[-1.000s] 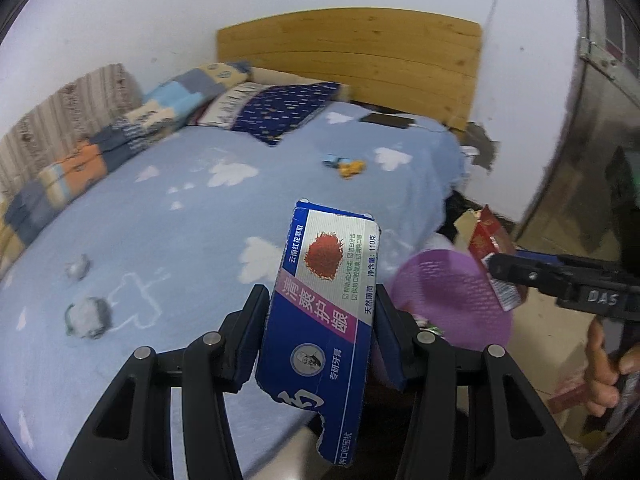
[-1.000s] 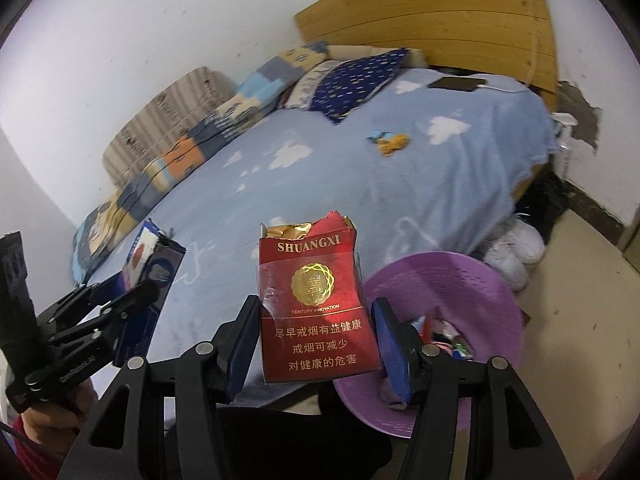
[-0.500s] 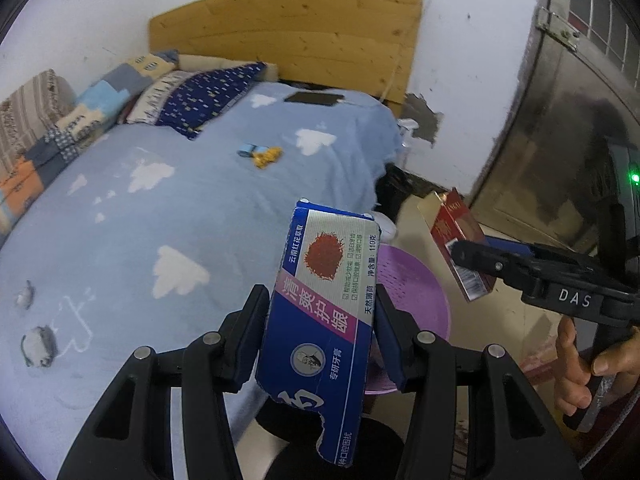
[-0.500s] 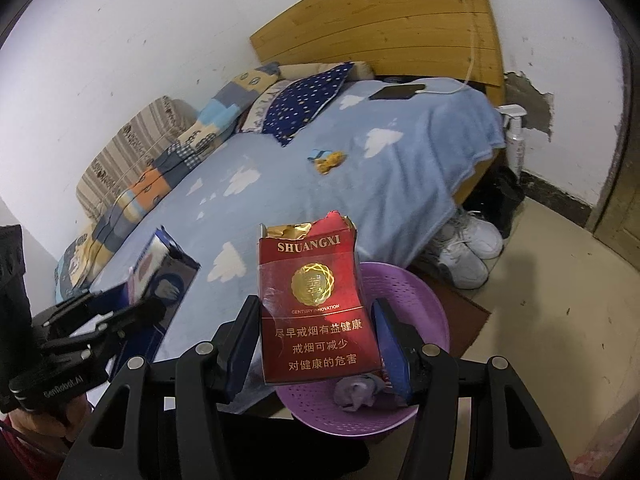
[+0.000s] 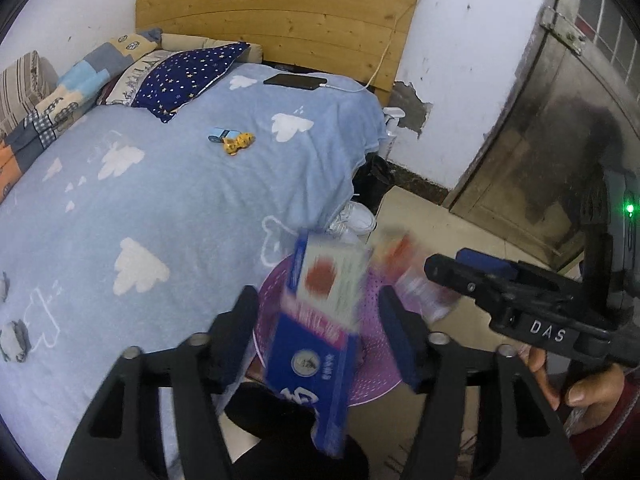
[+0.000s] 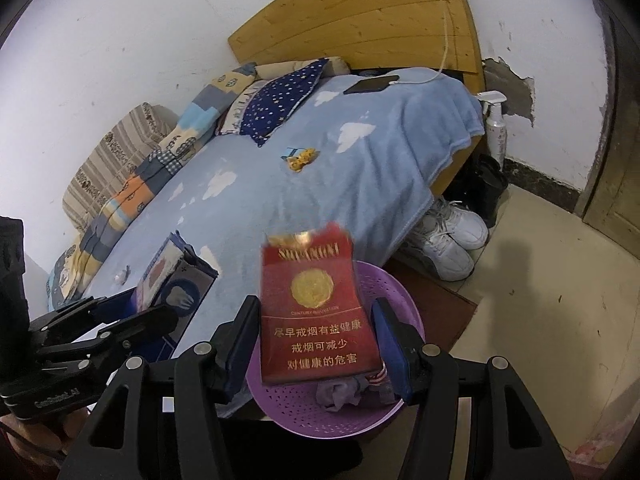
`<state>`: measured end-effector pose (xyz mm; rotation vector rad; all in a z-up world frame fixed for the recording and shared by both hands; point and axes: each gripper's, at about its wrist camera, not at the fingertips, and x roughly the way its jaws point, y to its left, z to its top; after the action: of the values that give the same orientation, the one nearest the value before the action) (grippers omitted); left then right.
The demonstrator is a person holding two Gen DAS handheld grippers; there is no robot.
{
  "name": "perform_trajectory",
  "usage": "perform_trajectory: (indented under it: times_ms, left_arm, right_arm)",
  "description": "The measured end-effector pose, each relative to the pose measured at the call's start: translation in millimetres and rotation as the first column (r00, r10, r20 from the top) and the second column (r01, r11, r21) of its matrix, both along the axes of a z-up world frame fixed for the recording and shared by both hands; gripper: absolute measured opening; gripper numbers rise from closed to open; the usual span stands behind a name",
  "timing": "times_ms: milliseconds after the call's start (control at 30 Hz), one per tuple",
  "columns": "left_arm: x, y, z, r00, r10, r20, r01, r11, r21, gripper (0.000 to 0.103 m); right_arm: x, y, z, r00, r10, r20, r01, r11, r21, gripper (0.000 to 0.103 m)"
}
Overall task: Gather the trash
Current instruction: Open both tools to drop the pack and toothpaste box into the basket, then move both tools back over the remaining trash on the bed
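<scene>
— Blue box (image 5: 320, 344) and red cigarette pack (image 6: 316, 312): seen loose over the purple basket (image 6: 408, 312), blurred. Left gripper (image 5: 320, 332) and right gripper (image 6: 316, 344) just spread apart, clamped on nothing.
— Risked: tumbling off the rim onto the floor (image 6: 540, 320), tipped by an uneven release.

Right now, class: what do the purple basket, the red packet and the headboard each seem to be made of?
Purple basket: apparently moulded plastic, matt, with evenly perforated walls.
Red packet: thin printed card, slightly glossy, gold lettering, top torn open.
Headboard: pale wood planks, probably pine, lightly varnished; knots and grain show.
</scene>
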<state>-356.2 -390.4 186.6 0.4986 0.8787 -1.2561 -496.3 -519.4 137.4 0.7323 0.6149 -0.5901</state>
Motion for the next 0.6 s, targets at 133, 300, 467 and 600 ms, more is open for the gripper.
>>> perform_trajectory:
  times_ms: [133, 300, 467, 600]
  left_arm:
    - [5, 5, 3, 1.0, 0.018, -0.006, -0.018, 1.0, -0.017, 0.065]
    - [25, 23, 5, 0.997, 0.078, -0.02, -0.079, 0.996, -0.039, 0.065]
    - [46, 51, 1, 0.99, 0.14, 0.0, -0.14, 0.989, -0.041, 0.065]
    - [67, 82, -6, 0.98, 0.201, -0.003, -0.201, 0.979, -0.038, 0.065]
  right_arm:
    - [-4, -3, 2, 1.0, -0.019, 0.016, 0.019, 1.0, 0.006, 0.068]
    - [-3, -1, 4, 0.999, -0.008, 0.031, 0.007, 1.0, 0.006, 0.068]
    - [12, 7, 3, 0.999, 0.04, 0.031, -0.041, 0.999, 0.012, 0.068]
    - [35, 19, 3, 0.995, 0.099, 0.023, -0.099, 0.995, 0.011, 0.068]
